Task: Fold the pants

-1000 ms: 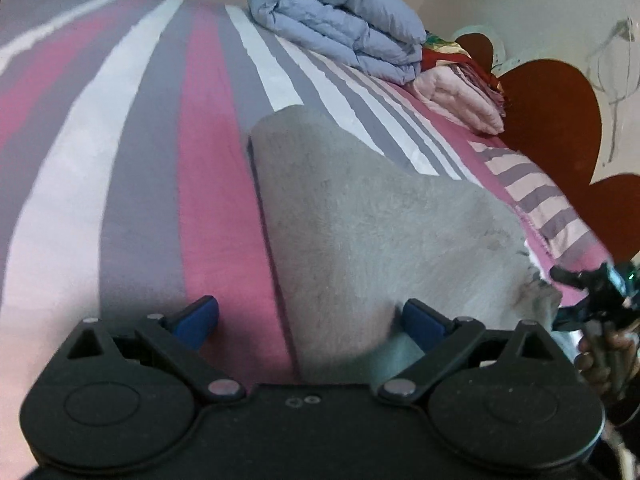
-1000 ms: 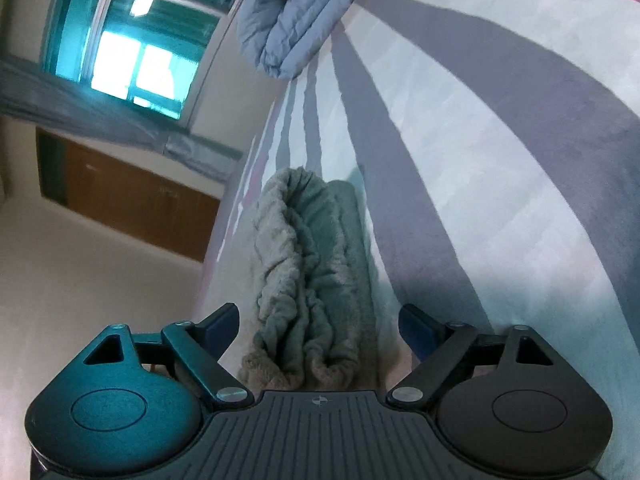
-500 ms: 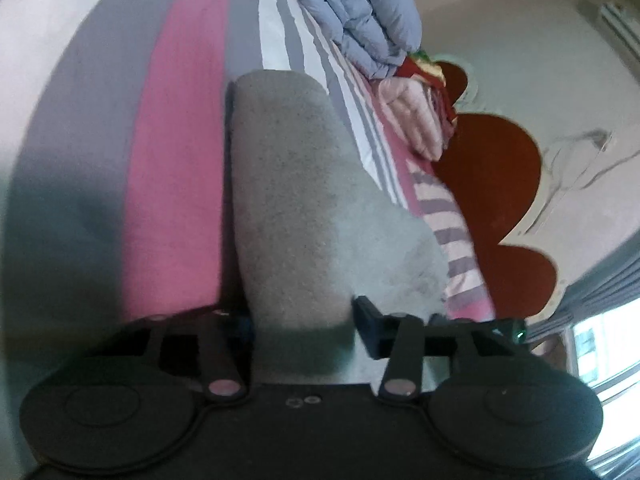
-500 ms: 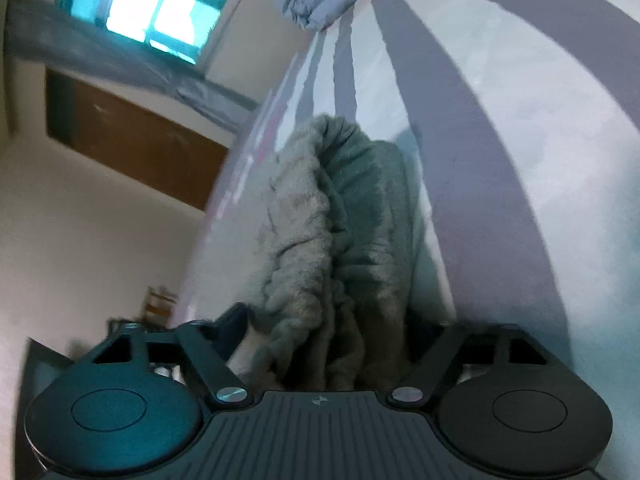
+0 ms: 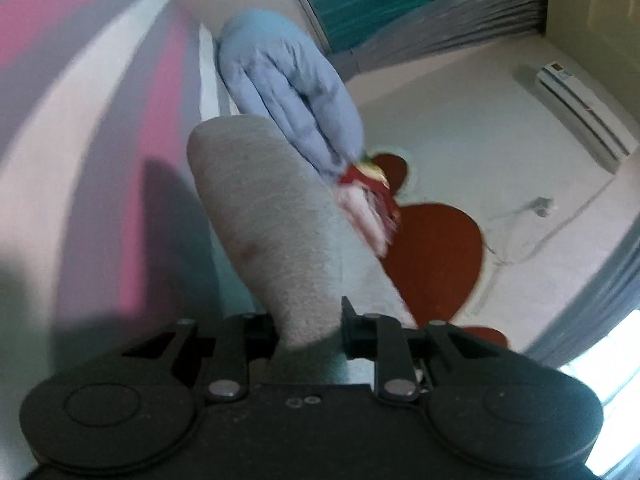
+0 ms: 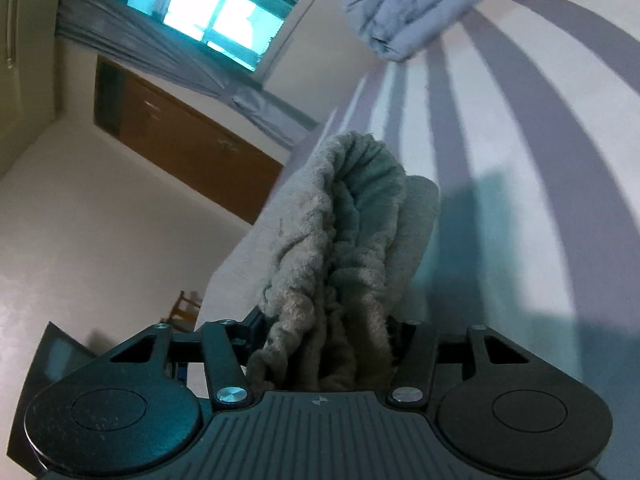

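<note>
The grey fleece pants (image 5: 272, 216) are lifted off the striped bed (image 5: 100, 128). My left gripper (image 5: 308, 330) is shut on one edge of them, and the cloth stretches away from the jaws. In the right wrist view my right gripper (image 6: 326, 350) is shut on the gathered waistband end of the pants (image 6: 352, 240), which bunches in ruffled folds between the fingers. The far end of the pants is hidden behind the cloth in both views.
A folded light-blue quilt (image 5: 288, 92) lies at the head of the bed, also in the right wrist view (image 6: 416, 4). Pink and red folded cloths (image 5: 372, 196) sit beside it. A red headboard (image 5: 432, 256), a window (image 6: 224, 12) and a wooden door (image 6: 188, 144) stand around.
Both grippers went from open beside the pants to shut on them. Both then rose and tilted up, lifting the pants off the bed.
</note>
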`<control>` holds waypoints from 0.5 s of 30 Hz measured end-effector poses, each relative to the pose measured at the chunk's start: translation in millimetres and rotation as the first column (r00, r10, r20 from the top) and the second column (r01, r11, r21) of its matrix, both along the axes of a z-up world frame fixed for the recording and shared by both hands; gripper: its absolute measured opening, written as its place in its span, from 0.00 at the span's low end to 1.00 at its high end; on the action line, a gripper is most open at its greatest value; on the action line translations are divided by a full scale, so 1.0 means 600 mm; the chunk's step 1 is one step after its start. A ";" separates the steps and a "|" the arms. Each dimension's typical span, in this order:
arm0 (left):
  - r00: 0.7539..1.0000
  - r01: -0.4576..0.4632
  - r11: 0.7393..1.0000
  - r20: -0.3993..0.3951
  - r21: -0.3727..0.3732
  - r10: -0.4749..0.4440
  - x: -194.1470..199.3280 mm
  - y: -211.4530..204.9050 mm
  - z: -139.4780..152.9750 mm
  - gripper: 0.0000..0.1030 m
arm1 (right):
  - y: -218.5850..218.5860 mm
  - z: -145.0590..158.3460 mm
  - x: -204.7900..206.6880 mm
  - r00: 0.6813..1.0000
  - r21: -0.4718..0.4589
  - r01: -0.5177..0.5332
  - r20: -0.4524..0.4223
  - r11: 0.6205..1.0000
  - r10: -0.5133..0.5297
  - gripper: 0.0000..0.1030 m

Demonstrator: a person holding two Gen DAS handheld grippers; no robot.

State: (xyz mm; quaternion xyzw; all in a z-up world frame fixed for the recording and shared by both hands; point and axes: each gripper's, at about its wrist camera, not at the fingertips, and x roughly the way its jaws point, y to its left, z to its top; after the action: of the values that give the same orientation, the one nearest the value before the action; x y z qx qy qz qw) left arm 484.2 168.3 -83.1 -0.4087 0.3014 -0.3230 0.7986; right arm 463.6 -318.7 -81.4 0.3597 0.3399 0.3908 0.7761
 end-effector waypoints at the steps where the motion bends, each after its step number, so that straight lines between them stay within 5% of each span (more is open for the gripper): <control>1: 1.000 -0.013 1.000 -0.008 0.012 0.013 0.021 0.008 0.001 0.15 | 0.014 0.006 0.032 1.000 0.009 -0.006 -0.002 1.000 0.006 0.52; 3: 0.997 -0.049 0.995 -0.061 0.087 0.054 0.057 0.025 -0.012 0.24 | 0.048 0.008 0.097 1.000 -0.024 0.023 0.005 0.999 -0.022 0.65; 4: 0.987 -0.093 0.985 -0.115 0.145 0.110 0.069 0.028 -0.025 0.41 | 0.059 0.002 0.121 0.998 -0.056 0.059 -0.003 0.997 -0.059 0.94; 5: 0.967 -0.135 0.971 -0.188 0.197 0.172 0.078 0.033 -0.044 0.54 | 0.065 -0.012 0.144 0.993 -0.095 0.110 -0.039 0.989 -0.114 1.00; 7: 0.961 -0.141 0.972 -0.209 0.188 0.179 0.075 0.040 -0.067 0.63 | 0.071 -0.055 0.180 0.972 -0.142 0.142 -0.170 0.980 -0.165 1.00; 11: 0.968 -0.196 0.968 -0.129 0.160 0.217 0.006 0.063 -0.067 0.84 | 0.063 -0.069 0.156 0.984 -0.104 0.131 -0.111 0.986 -0.142 1.00; 15: 0.962 -0.242 0.899 -0.026 0.366 0.270 -0.107 0.073 -0.052 0.86 | 0.025 -0.077 0.084 0.990 -0.100 0.128 -0.041 0.987 -0.133 1.00</control>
State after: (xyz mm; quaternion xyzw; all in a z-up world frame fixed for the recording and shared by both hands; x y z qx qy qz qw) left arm 419.9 212.1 -114.2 -0.3039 0.3292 -0.1386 0.8832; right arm 514.2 -303.6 -127.6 0.3523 0.3524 0.3137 0.8083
